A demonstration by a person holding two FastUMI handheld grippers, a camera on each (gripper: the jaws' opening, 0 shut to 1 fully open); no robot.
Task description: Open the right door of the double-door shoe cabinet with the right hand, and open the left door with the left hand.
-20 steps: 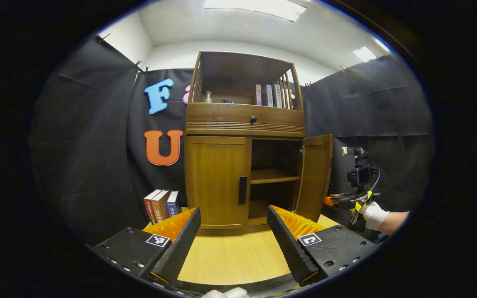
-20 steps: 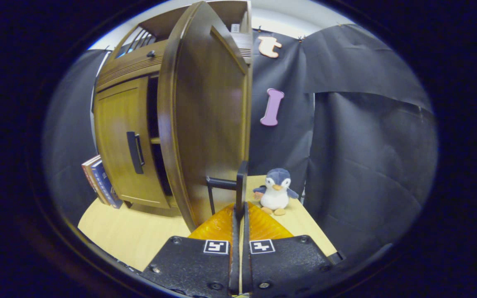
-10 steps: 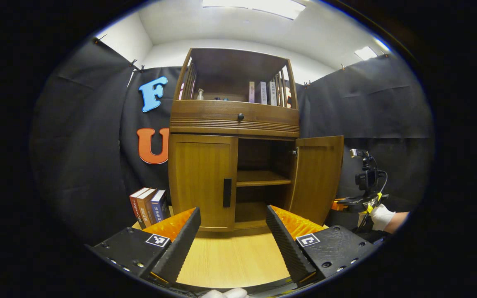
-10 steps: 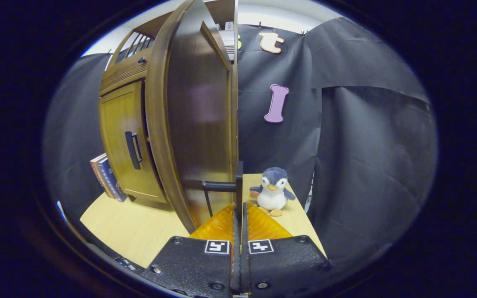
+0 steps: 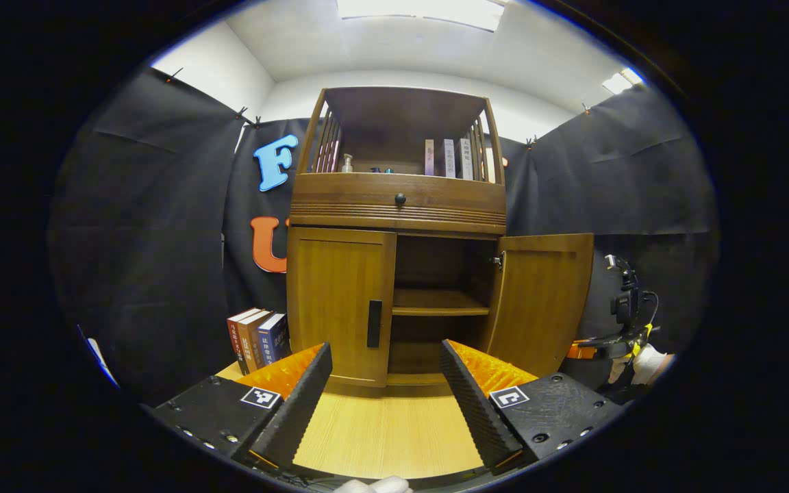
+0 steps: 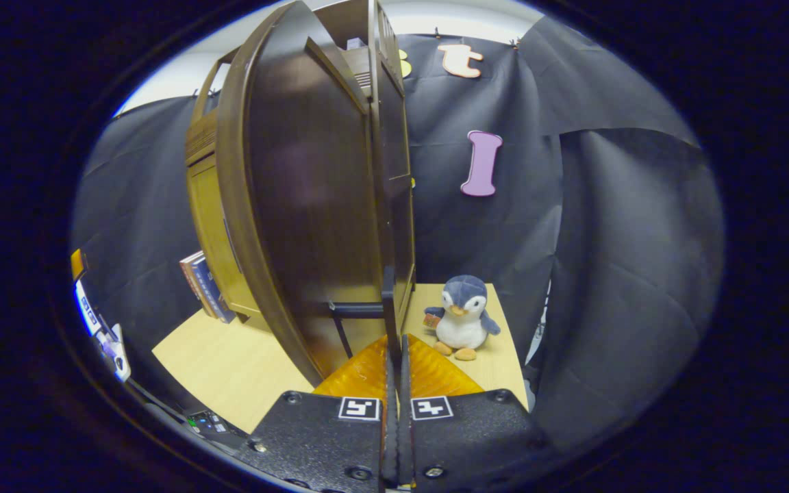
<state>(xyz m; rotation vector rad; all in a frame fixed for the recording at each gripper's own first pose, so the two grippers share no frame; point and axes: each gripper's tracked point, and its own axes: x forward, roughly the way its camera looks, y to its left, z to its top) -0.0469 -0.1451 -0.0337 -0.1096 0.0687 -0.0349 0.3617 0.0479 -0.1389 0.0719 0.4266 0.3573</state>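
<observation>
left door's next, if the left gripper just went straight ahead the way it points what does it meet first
Probably the left door, near its handle. The open left gripper points at the closed door's inner edge; depth is unclear, so it could slip into the open compartment.

Left gripper view faces the shoe cabinet [image 5: 394, 274] front-on from nearby. Right gripper view sits hard against its right door [image 6: 312, 205]. Both share the cabinet.

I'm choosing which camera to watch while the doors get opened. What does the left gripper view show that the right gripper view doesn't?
Left gripper view: the cabinet head-on, with its open compartment and shelf, the drawer knob, and the left door's handle ahead of the open left gripper.

Right gripper view: the penguin toy, and the right gripper shut on the right door's handle.

Both: the closed left door, the swung-out right door, the books beside the cabinet, and the tabletop.
</observation>
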